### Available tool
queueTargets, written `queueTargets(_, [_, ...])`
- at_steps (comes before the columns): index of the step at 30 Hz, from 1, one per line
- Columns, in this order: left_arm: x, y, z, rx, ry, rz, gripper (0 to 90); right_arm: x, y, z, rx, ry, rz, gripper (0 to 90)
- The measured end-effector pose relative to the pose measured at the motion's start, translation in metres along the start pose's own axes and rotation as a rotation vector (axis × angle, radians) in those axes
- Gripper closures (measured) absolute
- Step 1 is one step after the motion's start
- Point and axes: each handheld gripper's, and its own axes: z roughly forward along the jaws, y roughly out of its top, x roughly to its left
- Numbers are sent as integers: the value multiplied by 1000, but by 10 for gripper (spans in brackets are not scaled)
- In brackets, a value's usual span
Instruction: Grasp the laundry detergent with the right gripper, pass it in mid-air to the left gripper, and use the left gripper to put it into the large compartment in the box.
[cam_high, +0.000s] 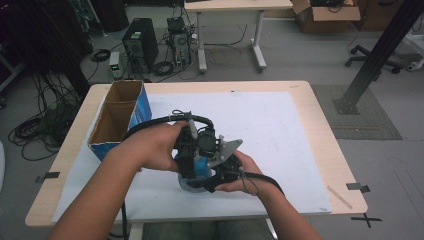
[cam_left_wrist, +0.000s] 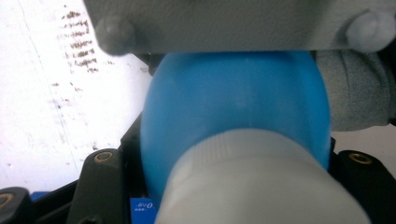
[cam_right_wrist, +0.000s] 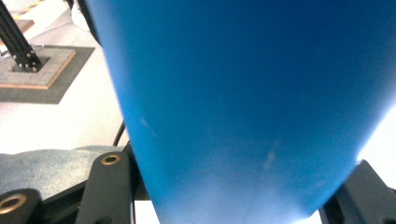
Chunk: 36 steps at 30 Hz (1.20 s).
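While lying between both grippers, blue bottle clamped by left gripper and right gripper, long axis running from one toward the other, white cap toward left.

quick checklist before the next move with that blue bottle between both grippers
1. Blue bottle between left gripper jaws at the white cap: ok.
2. Bottle body between right gripper jaws: ok.
3. Grip firmness, either gripper: cannot tell.
4. Cap on the bottle: ok; tight or loose: cannot tell.
5. Cardboard box apart from the hands: ok.
6. Bare white mat nearby for setting down: ok.
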Motion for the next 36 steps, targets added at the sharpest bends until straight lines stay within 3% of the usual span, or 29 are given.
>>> queueTargets(3, [0,0,1,0,5,-3,395,-1,-2,1,-15,-5,14,306])
queueTargets(6, [2,2,1,7,-3,-5,395,-2,-5,0,-20,-8,36,269])
queueTargets(20, [3,3,-2,15,1,-11,396,-2,-6,-12,-59,-29,45,172])
queueTargets(25, [4,3,-4,19,3,-19,396,-2,-7,-12,-58,-29,54,94])
queueTargets(29, [8,3,-2,17,-8,-32,396,-6,-10,-14,-60,-23,75,52])
queueTargets(36, [9,4,-4,17,0,-17,396,-8,-10,-19,-69,-3,91,5])
